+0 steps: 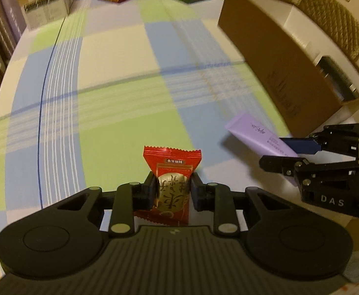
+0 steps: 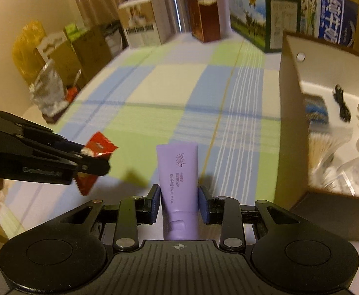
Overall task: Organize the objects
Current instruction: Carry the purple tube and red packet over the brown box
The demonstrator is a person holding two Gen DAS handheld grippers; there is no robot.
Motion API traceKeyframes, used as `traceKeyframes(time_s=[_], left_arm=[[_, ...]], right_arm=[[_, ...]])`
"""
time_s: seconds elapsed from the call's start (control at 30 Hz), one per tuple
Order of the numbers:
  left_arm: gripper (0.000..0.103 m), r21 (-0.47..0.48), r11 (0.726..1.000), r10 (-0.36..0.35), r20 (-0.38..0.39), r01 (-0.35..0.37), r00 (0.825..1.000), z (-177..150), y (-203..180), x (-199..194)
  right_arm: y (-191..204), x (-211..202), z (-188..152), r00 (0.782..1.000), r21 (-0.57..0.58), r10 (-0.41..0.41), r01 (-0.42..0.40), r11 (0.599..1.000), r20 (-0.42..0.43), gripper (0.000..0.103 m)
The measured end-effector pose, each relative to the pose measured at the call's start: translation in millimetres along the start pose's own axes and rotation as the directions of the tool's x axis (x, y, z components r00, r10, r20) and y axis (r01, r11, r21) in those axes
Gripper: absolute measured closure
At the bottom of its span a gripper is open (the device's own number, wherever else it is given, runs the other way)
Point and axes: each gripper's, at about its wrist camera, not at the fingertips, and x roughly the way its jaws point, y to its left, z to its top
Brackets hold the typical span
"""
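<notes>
- Holding a red candy wrapper (image 1: 171, 172) is the left hand-held gripper (image 1: 172, 191), fingers pinched on the wrapper's middle so it sticks up and forward between them, lifted clear of the table (image 1: 120, 113) with its checked cloth.
- Next over, the right hand-held gripper (image 2: 179, 205) has a purple tube (image 2: 178, 179) clamped between its blue pads (image 2: 155, 204), cap end tucked back toward the handle and the flat crimped end pointing forward. It's off the table too.
- From the left wrist view you can see both side by side: the tube pokes out of the right one just beside the near corner of the cardboard box (image 1: 272, 73).
- That box sits on the right side of the table, open on top, and already has stuff in it: a dark cable, some clear plastic bits, something blue-patterned. Can't make out everything, it's blurry.
- Far edge of the table has a row of upright cartons (image 2: 142, 24), not being touched.
- Where the task stands, my guess: both pickups are done, since each item is gripped and airborne. What's left is carrying them over the box rim and letting go inside. The tube is way closer to the box, so it probably goes first.
- The open stretch of table shows nothing else loose, so these may be the last two, though the views don't cover everything.
</notes>
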Motion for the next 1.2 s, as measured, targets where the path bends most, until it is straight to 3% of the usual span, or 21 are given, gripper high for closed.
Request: traceKeyframes(time_s=[0.33,0.67,1.2], left_arm=[[0.08,0.065,0.997,-0.046,0.109,0.039,0.993,36.7,-49.3,-27.7],[0.08,0.151,0.985,-0.114,0.166,0.089,0.98,74.5,-116.0,-25.3],[0.08,0.208,0.973,-0.142,0.19,0.101,0.971,133.0,-192.4,5.9]], right_arm=[[-36.5,-63.7,19.9,0.99,0.052,-0.053,0.046,0.998,0.134,0.073],[-106.7,-107.0,24.8,0.971,0.149,-0.164,0.138,0.979,0.173,0.073],[-169.5,-105.0,47.2,0.968,0.171,-0.168,0.136,0.976,0.187,0.073]])
